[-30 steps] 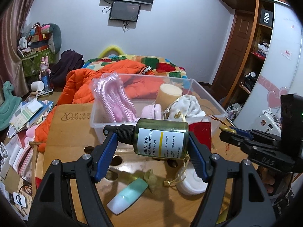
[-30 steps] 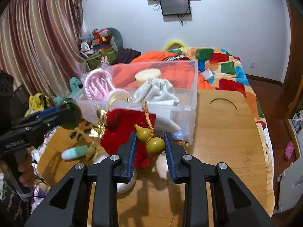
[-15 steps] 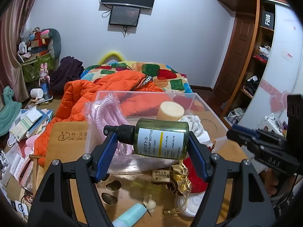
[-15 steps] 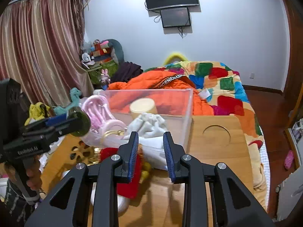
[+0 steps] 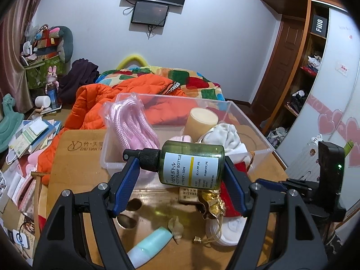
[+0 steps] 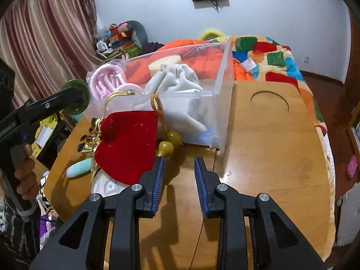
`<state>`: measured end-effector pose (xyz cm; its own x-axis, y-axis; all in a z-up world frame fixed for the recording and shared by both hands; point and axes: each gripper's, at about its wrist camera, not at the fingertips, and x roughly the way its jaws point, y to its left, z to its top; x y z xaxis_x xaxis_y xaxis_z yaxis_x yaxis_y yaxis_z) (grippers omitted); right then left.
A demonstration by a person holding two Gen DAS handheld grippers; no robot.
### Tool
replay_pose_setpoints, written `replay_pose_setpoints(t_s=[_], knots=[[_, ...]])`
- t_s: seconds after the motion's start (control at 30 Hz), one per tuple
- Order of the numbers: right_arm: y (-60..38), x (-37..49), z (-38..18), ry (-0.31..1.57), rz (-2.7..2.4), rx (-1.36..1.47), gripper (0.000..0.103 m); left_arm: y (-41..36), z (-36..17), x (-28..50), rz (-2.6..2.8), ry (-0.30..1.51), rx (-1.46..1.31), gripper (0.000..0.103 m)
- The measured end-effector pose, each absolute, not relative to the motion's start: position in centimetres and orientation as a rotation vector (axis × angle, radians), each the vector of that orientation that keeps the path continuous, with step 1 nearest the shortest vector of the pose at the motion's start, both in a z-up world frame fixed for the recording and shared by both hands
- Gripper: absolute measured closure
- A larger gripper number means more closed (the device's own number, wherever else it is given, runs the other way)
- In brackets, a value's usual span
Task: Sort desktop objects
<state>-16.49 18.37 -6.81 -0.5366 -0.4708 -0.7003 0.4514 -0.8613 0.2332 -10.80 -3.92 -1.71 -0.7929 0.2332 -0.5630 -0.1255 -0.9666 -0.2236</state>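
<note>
L gripper point(image 5: 180, 171) is clamped on green pump bottle point(image 5: 191, 164) just in front of clear bin point(image 5: 258, 135); R gripper point(image 6: 178, 159) jaws are apart, empty, near bin.

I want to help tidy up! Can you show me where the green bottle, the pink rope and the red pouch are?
green bottle point(image 5: 191, 164): left wrist view, on its white label.
pink rope point(image 5: 132, 121): left wrist view, on the coiled strands inside the clear box.
red pouch point(image 6: 128, 144): right wrist view, middle of its red cloth.
</note>
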Motion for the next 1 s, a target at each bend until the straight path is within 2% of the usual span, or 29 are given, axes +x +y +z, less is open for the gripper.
replay_pose_setpoints(t_s=[0.13, 0.3, 0.5, 0.63, 0.7, 0.73, 0.9, 0.97, 1.0], knots=[[17.4, -17.0, -7.0, -0.025, -2.348, 1.101, 0.078, -4.0, -1.8, -10.4, 2.806, -0.257, -0.912, 0.031], [16.1, -17.6, -6.7, -0.039, -2.328, 1.08, 0.065, -4.2, -1.7, -10.4, 2.815, -0.246, -0.916, 0.031], [14.3, -17.8, -7.0, 0.015, -2.349, 1.068, 0.064, -4.4, -1.8, -10.3, 2.816, -0.256, -0.915, 0.031], [14.1, -18.1, -7.3, -0.029, -2.344, 1.085, 0.064, -4.5, -1.8, -10.3, 2.814, -0.259, -0.911, 0.031], [14.2, -18.0, -7.3, -0.037, -2.36, 1.08, 0.066, -4.4, -1.8, -10.4, 2.812, -0.261, -0.91, 0.031], [14.1, -17.9, -7.3, -0.031, -2.369, 1.073, 0.076, -4.4, -1.7, -10.4, 2.811, -0.262, -0.908, 0.031], [14.3, -17.4, -6.5, -0.024, -2.384, 1.018, 0.079, -4.3, -1.4, -10.6, 2.81, -0.261, -0.894, 0.031], [14.2, -17.1, -6.0, -0.028, -2.358, 1.0, 0.086, -4.3, -1.3, -10.6, 2.811, -0.262, -0.887, 0.031], [14.1, -16.9, -5.7, -0.026, -2.345, 0.99, 0.086, -4.3, -1.2, -10.7, 2.812, -0.262, -0.883, 0.031]])
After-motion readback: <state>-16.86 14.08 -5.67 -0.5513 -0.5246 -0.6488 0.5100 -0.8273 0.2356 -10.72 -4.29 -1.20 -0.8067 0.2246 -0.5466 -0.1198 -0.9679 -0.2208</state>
